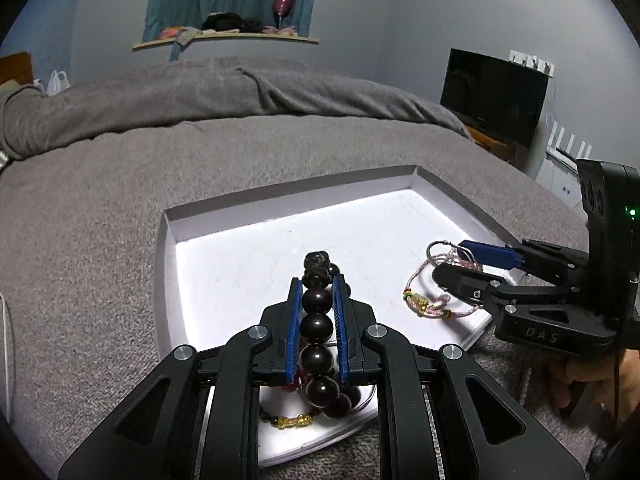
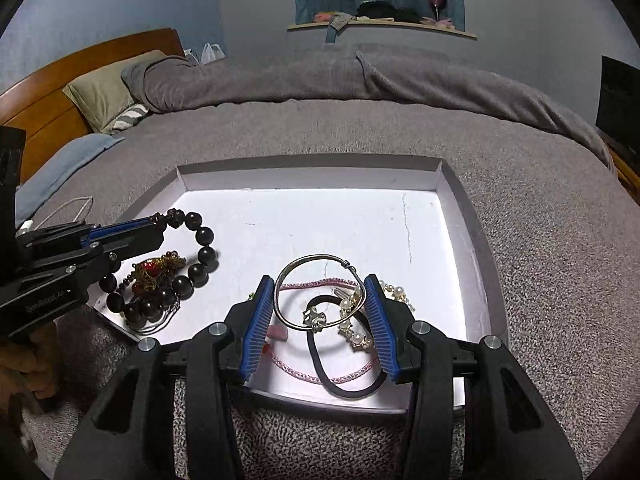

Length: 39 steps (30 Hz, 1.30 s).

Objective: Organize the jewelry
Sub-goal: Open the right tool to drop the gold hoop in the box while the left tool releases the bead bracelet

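A shallow white tray [image 1: 280, 192] [image 2: 312, 174] lies on a grey bed. My left gripper [image 1: 316, 280] [image 2: 160, 226] is shut on a bracelet of large dark beads [image 1: 317, 328] [image 2: 205, 235], with a row of beads clamped between its blue pads. The rest of the loop hangs over the tray's left part. My right gripper [image 2: 318, 280] [image 1: 450, 258] is shut on a thin silver bangle [image 2: 316, 257] [image 1: 430, 248], which spans from pad to pad. Under it lie a pink cord [image 2: 320, 378], a black hair tie [image 2: 348, 394] and a pearl piece [image 2: 356, 336].
A red-and-gold ornament [image 2: 154, 270] sits inside the bead loop. A pink cord bracelet with a gold charm [image 1: 420, 302] lies near the tray's right edge. Grey blanket [image 2: 520, 240] surrounds the tray. There is a pillow [image 2: 104, 88] far left and a dark screen [image 1: 492, 96] far right.
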Tool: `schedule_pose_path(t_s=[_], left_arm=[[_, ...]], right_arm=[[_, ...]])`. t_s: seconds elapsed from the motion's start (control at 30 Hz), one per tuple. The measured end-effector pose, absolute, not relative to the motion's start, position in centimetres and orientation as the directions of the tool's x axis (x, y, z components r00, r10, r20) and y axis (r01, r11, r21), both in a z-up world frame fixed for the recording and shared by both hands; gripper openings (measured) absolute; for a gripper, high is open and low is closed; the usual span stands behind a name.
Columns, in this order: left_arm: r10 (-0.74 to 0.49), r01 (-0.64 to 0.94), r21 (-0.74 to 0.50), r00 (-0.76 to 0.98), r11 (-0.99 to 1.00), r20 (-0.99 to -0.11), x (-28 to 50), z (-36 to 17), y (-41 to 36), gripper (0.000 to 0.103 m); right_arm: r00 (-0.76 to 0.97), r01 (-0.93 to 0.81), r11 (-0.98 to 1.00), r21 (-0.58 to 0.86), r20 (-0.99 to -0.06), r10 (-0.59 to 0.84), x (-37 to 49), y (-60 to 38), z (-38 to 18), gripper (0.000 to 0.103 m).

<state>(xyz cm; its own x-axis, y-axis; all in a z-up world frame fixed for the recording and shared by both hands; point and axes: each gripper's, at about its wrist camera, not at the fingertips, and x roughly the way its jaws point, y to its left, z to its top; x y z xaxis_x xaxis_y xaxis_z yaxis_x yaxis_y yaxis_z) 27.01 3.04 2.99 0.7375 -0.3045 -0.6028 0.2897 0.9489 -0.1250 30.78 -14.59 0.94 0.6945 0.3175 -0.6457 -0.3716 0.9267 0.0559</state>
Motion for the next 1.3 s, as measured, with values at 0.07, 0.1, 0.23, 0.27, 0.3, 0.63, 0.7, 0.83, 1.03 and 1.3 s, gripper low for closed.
schedule_pose_path(t_s=[0.07,0.1,0.23,0.27,0.3,0.63,0.7,0.83,1.03,1.3], left_arm=[[-0.299,0.282,-0.126,0.733,0.951,-0.611,27.1,2.8,3.2,0.021],[-0.295,0.278,-0.125,0.734,0.952,-0.612,27.1,2.8,3.3,0.027],[-0.286,0.272,-0.118,0.743,0.955,-0.605,26.9,3.0,3.4,0.038],[-0.282,0.270,-0.114,0.745,0.956,-0.604,26.8,3.0,3.4,0.044],[-0.281,0.270,-0.112,0.746,0.956,-0.604,26.7,3.0,3.3,0.057],[-0.263,0.267,-0.079,0.780,0.961,-0.568,25.0,3.8,3.0,0.090],[-0.259,0.258,-0.081,0.794,0.963,-0.550,24.6,4.0,3.2,0.092],[-0.245,0.236,-0.088,0.804,0.968,-0.541,24.2,4.2,3.7,0.093],[-0.222,0.206,-0.091,0.817,0.974,-0.532,23.4,4.6,4.5,0.095],[-0.202,0.195,-0.068,0.825,0.978,-0.527,21.8,4.8,4.6,0.096]], right_arm=[[0.694,-0.372,0.927,0.053,-0.648,0.315,30.9,-14.5,0.9,0.046],[0.694,-0.372,0.927,0.053,-0.647,0.316,30.9,-14.5,0.9,0.046],[0.695,-0.375,0.926,0.049,-0.645,0.316,30.8,-14.4,0.9,0.051],[0.696,-0.377,0.925,0.047,-0.644,0.316,30.7,-14.4,0.9,0.057],[0.698,-0.379,0.925,0.044,-0.642,0.316,30.6,-14.4,0.9,0.059],[0.729,-0.394,0.918,0.032,-0.598,0.334,29.5,-14.4,1.7,0.077],[0.734,-0.391,0.920,0.041,-0.590,0.338,29.4,-14.7,1.9,0.078],[0.744,-0.382,0.923,0.051,-0.576,0.339,29.2,-15.2,2.1,0.086],[0.759,-0.374,0.926,0.050,-0.557,0.336,28.5,-15.6,2.5,0.097],[0.754,-0.364,0.928,0.075,-0.561,0.341,27.8,-16.5,2.5,0.097]])
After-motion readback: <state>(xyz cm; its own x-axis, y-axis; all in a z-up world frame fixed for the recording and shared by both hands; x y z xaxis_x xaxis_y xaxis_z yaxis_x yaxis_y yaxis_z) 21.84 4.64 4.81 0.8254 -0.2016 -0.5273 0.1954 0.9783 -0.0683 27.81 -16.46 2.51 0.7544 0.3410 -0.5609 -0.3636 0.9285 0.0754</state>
